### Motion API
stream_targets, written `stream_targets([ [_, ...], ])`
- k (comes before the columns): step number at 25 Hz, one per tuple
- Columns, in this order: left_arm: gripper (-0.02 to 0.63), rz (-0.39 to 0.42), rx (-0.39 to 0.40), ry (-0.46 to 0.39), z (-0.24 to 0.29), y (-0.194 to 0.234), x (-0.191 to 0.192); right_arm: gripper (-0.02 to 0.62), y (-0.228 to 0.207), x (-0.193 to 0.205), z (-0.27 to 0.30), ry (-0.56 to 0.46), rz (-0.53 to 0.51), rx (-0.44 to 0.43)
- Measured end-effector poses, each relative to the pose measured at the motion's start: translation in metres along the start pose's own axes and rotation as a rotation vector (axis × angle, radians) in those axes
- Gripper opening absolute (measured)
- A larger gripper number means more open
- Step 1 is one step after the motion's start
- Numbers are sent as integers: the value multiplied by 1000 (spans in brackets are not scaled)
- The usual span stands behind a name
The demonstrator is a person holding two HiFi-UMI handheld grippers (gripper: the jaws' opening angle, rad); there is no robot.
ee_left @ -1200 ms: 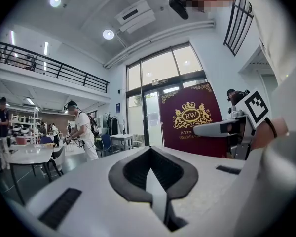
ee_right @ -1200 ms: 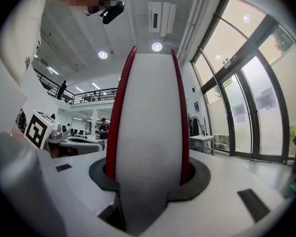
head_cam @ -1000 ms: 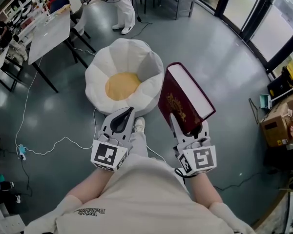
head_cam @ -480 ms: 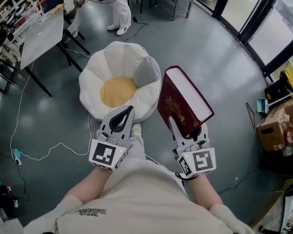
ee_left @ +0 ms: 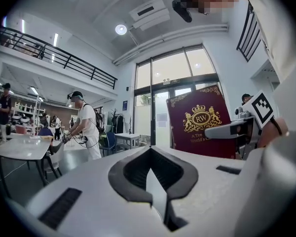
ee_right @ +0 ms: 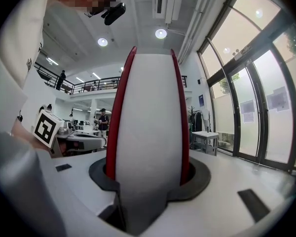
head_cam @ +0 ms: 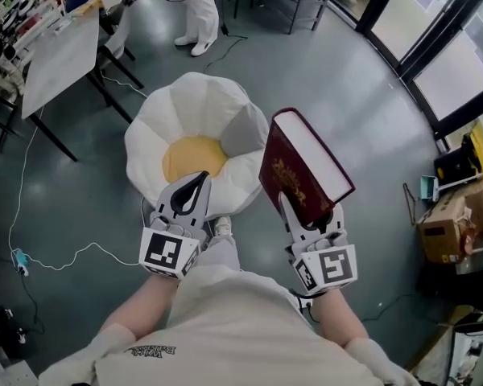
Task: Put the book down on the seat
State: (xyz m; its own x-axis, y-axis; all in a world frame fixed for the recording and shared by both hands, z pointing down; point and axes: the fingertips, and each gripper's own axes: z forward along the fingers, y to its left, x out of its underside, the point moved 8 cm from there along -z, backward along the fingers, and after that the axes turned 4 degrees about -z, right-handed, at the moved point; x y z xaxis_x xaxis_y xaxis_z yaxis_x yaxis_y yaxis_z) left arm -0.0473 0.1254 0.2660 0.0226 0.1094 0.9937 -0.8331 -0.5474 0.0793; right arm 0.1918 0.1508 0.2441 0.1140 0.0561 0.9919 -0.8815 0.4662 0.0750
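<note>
Far left: long white-topped table on black legs [head_cam: 60, 51], standing on the grey-green polished floor [head_cam: 346, 95]

Far, left of centre: person in white clothing [head_cam: 197, 6], standing beyond the table's far end

Centre left: white petal-shaped padded seat [head_cam: 225, 111] on the floor, with a round yellow cushion [head_cam: 191, 158] set in its hollow

Near, left of centre: left gripper [head_cam: 200, 178], white body with black-lined jaws. The jaws are pressed together tip to tip with nothing between them. The tips sit over the seat's near rim in the head view, and a square-marker cube sits at the rear.

Right of centre: thick dark red hardcover book with a gold crest and white page block [head_cam: 290, 171]. It is held up in the air just right of the seat and is not resting on it. It is tilted, with the crested cover facing left towards the left gripper and the page edges facing right and upward. In the head view its left edge overlaps the seat's right rim.

Near, right of centre: right gripper [head_cam: 308, 209], same white build with a marker cube at the rear. Its jaws pinch the near, lower end of the book, one against each red cover. The white page block fills the gap between them in the right gripper view.

Right edge: brown cardboard box [head_cam: 444, 230] on the floor

Far right: dark-framed glass doors [head_cam: 459, 63]
</note>
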Motion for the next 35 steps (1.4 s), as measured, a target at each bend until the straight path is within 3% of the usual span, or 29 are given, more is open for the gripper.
stream_targets([
  [9,3,-26,-67,7,50,109,-11,210,-7,-21,129,19,-17,-38],
  [18,3,-33,-113,-14,71,184,-26,210,5,-43,216,17,-2,-94],
  [35,3,-46,-267,3,69,168,-16,210,-14,-25,246,51,29,-261],
])
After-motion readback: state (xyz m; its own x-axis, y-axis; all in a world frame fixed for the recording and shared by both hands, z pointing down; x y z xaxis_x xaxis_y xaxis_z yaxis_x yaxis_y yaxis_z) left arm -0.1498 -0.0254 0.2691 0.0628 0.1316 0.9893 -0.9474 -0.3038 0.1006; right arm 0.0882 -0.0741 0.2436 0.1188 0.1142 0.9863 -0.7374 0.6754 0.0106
